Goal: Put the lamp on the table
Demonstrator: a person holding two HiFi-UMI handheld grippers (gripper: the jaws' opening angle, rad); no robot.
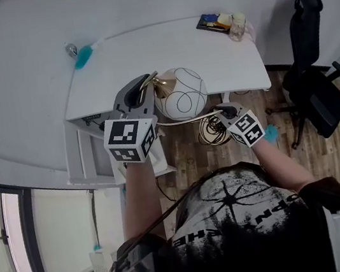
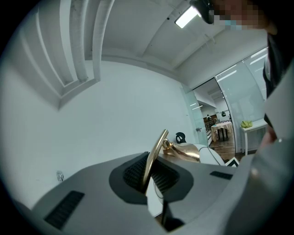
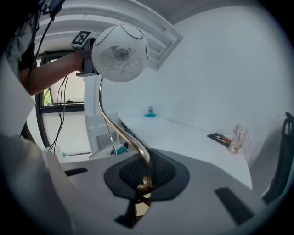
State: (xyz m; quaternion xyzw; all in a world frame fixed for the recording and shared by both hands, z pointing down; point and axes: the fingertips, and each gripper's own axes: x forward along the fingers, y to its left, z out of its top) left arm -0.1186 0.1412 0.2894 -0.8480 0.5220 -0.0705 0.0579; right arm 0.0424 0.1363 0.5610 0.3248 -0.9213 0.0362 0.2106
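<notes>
The lamp [image 1: 180, 93] hangs in the air at the near edge of the table [image 1: 143, 52], carried by both claws and not resting on the top. The left claw [image 1: 147, 85] is pressed together on the thin gold stem [image 2: 155, 153] just beside the brass neck of the round white shade. The right claw [image 1: 221, 114] pinches the same curved stem [image 3: 110, 121] lower down.

The middle of the white table lies bare beyond the shade. A blue brush [image 1: 82, 55] lies at the far left corner. A clear jar [image 1: 237, 26] and a dark flat tray [image 1: 210, 22] sit at the far right corner. A white wall runs close behind the far edge. A black office chair [image 1: 313, 85] stands on the wooden floor [image 1: 291, 163], just off the table's right end. A white shelf unit [image 1: 86, 154] stands under its left end, with a window [image 1: 21, 247] further left.

Gold loops [image 1: 211, 131] show under the right claw, partly covered by it. Whether they are the lamp's foot is not clear. The person's torso hides the floor nearest the camera.
</notes>
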